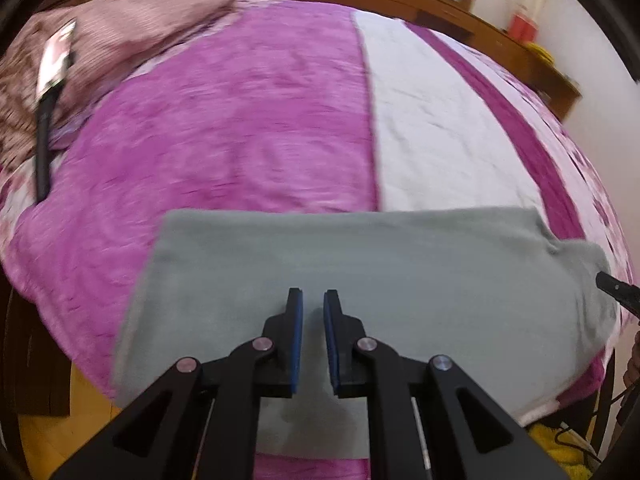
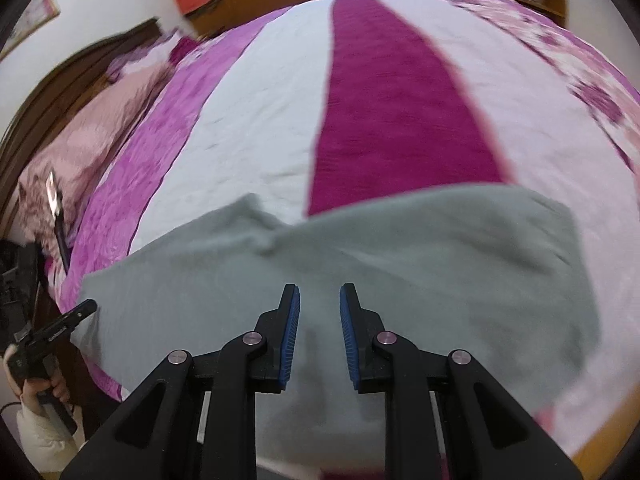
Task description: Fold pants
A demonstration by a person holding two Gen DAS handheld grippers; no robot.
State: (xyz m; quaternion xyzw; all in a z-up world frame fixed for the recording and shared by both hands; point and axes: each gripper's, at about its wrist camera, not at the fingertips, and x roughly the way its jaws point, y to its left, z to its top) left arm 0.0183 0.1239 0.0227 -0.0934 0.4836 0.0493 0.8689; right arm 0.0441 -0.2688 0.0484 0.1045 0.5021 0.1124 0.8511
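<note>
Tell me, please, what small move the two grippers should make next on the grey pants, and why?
Probably lower both grippers to the near edge of the grey pants and close on it. The left gripper and right gripper both have open jaws with nothing between them, above the cloth. The pants lie in a wide band across the bedspread, with a raised wrinkle in the right wrist view, so another fold seems needed.

I count one pair of grey pants (image 1: 360,272) folded on one bed (image 1: 248,120). I hold two grippers, my left (image 1: 313,300) and my right (image 2: 319,296), each with two blue pads. One pillow (image 1: 132,36) lies beside one black cable (image 1: 42,152).
</note>
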